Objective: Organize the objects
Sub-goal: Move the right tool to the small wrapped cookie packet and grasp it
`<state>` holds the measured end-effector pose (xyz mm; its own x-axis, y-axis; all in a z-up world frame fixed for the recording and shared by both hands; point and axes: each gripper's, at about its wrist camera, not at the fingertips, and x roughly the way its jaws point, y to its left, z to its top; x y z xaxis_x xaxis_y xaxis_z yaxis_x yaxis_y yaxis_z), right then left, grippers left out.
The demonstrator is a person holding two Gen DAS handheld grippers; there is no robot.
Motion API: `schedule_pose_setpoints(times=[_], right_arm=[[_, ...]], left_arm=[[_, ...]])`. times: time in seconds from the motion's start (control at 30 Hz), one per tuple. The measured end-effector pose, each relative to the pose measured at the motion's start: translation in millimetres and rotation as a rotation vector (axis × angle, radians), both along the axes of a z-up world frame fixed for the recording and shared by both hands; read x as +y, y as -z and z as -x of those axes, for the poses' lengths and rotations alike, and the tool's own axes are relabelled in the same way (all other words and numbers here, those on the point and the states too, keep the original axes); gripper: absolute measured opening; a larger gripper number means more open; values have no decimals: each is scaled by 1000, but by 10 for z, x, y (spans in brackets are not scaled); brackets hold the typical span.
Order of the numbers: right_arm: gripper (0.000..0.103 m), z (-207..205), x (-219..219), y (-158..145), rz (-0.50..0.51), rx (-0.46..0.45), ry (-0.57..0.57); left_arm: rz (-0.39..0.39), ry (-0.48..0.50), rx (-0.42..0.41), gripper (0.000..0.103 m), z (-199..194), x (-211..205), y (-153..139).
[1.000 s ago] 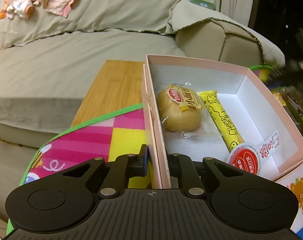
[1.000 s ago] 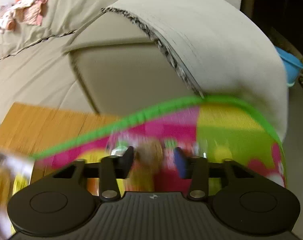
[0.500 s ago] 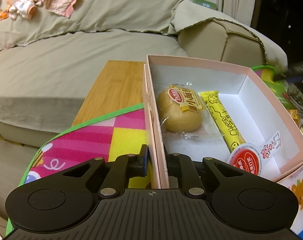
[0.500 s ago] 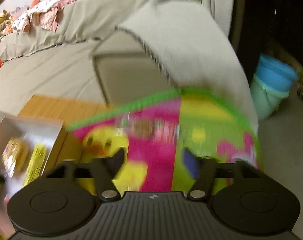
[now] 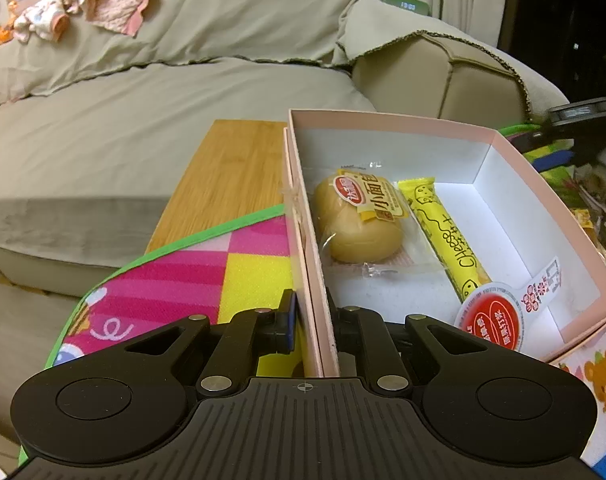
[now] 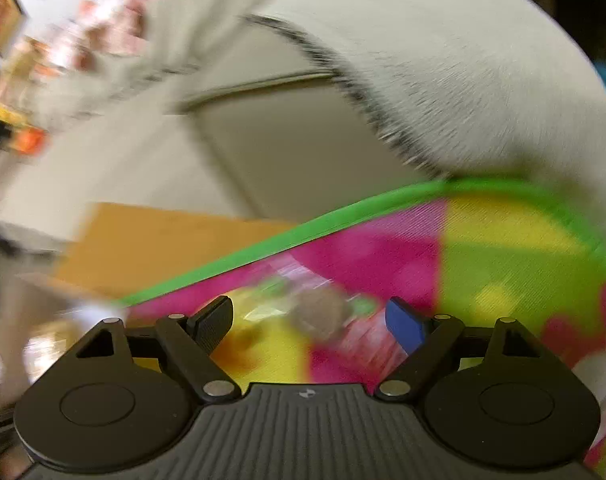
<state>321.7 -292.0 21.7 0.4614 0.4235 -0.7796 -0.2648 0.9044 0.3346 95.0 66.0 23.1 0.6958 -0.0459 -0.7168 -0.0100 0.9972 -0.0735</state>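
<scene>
Left gripper [image 5: 312, 322] pinches the pink box [image 5: 515, 168] wall; right gripper [image 6: 309, 318] has just been opening — wide over a blurred snack [image 6: 323, 314], identity unreadable.

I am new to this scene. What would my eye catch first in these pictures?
First the pink box, open on the bright play mat, with a wrapped bun and a yellow cheese stick inside. The left gripper clamps its near wall. Behind lies a grey sofa.

Box [image 5: 403, 128] floor's right half — bare (snacks [image 5: 359, 220] left)
</scene>
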Motion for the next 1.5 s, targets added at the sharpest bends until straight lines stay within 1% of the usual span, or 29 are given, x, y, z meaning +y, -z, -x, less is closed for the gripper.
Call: schedule_pose_setpoints(times=[0.03,0.07,0.13,0.17,0.23,0.27,0.3,0.37,0.4,0.43,0.47,0.5,0.53,0.63,0.7,0.73,0.77,0.8,0.93,1.03,1.1,1.13,1.17,1.23,1.3,1.33,1.4,1.43,1.5], right_arm=[[84,98,-17,-62,-19,-15,-9],[83,172,-3,-106,4,-38,-12],[82,272,86,-162,118,-117,-32],[82,289,161,-163,195,-165,-60],[82,223,272,-101,325,-228,-110],[82,161,325,-40,370,-232,-112],[82,65,343,12,381,-209,-102],[83,-118,330,141,361,-145,-72],[82,-164,303,165,328,-127,-61],[70,-179,273,162,295,-113,-49],[55,-170,233,144,257,-93,-43],[48,-144,196,120,232,-80,-30],[35,-107,154,95,214,-64,-22],[29,35,-28,43,161,-8,36],[22,201,-143,43,151,-10,74],[15,309,-204,30,140,-9,97],[10,413,-266,-1,122,-7,121],[9,540,-327,-64,100,-16,140],[7,1030,-409,-365,56,-86,131],[8,1225,-337,-528,93,-127,116],[22,1209,-279,-508,115,-120,138],[37,1184,-267,-469,128,-113,156],[48,1137,-249,-417,153,-111,183],[53,1018,-201,-264,180,-97,222],[53,871,-141,-73,181,-57,239],[53,801,-85,24,209,-45,234],[52,730,42,196,307,-42,213],[34,752,89,185,325,-74,202],[35,818,112,104,305,-79,193]], left_arm=[[3,-1,-1,13,0,4,1],[3,-1,-1,13,0,6,2],[5,-2,-2,13,1,8,4],[5,-2,-2,13,0,8,5],[4,-3,-1,13,-2,6,3],[4,-3,-1,13,-2,7,3],[4,-3,-1,13,-3,6,3],[3,-4,0,13,-4,4,1],[3,-4,0,13,-3,3,0],[4,-5,0,13,-3,3,1],[5,-7,-1,13,-3,3,3],[5,-8,-2,13,0,1,6],[4,-10,-3,13,4,-4,7],[8,-14,-5,13,10,-4,10],[10,-15,-6,13,11,-3,13],[10,-15,-7,13,17,2,14],[10,-15,-7,13,16,3,14],[11,-16,-8,13,16,5,17],[17,-20,-12,13,28,13,18],[21,-24,-12,13,32,12,16],[19,-24,-10,13,28,3,11],[19,-24,-10,13,26,3,9],[18,-24,-9,13,24,1,8],[16,-24,-10,13,28,-2,7],[15,-23,-9,13,30,-2,11],[14,-23,-8,13,32,-3,11],[10,-21,-6,13,28,-8,7],[7,-18,-5,13,29,-9,6],[11,-18,-8,13,27,-3,9]])
